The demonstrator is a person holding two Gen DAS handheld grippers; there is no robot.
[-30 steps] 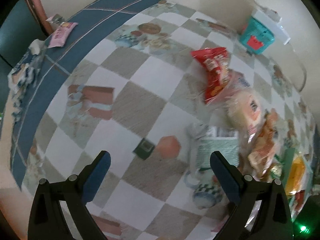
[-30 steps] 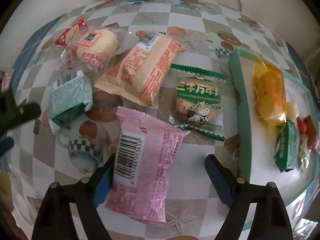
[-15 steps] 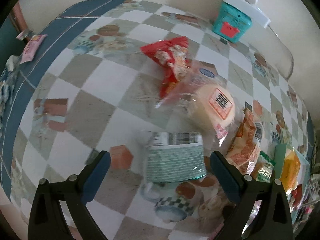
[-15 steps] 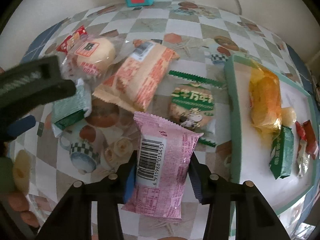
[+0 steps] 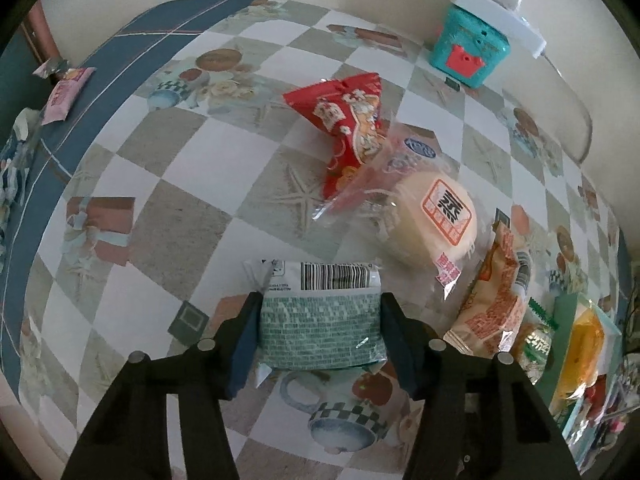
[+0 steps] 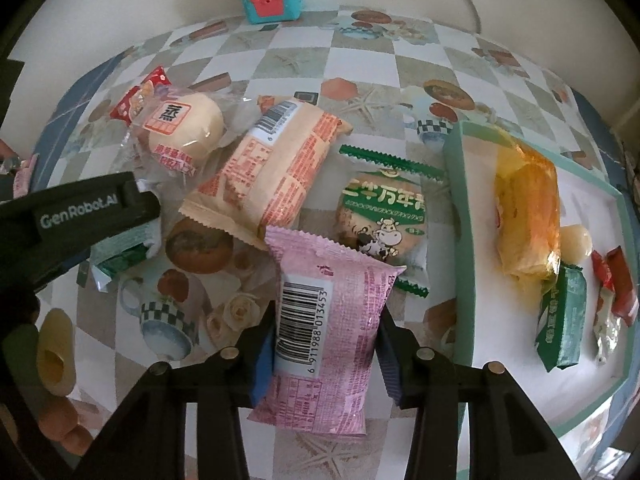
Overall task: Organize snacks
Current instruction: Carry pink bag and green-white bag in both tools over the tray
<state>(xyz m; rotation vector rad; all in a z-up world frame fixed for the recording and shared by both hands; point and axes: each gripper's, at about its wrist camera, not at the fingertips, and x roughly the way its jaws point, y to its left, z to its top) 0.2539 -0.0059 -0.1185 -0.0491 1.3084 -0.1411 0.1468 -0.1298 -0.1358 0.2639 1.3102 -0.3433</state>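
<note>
Left wrist view: the left tool (image 5: 320, 330) points steeply down at the table (image 5: 168, 216), its jaws closing with both blue pads against the sides of a green-patterned snack packet (image 5: 320, 330), barcode end away from the camera. Just beyond lie a round steamed bun in clear wrap (image 5: 438, 218) and a red snack bag (image 5: 352, 128), the two overlapping. A teal toy box (image 5: 468, 54) stands near the wall.

Right wrist view: the right tool (image 6: 326, 348) is closing, clamped on a pink barcoded packet (image 6: 320, 344) over the table. A peach-orange packet (image 6: 272, 168) and a green cow-print biscuit (image 6: 380, 220) lie just beyond. A green-rimmed tray (image 6: 460, 216) at right holds a yellow bag (image 6: 526, 216).
</note>
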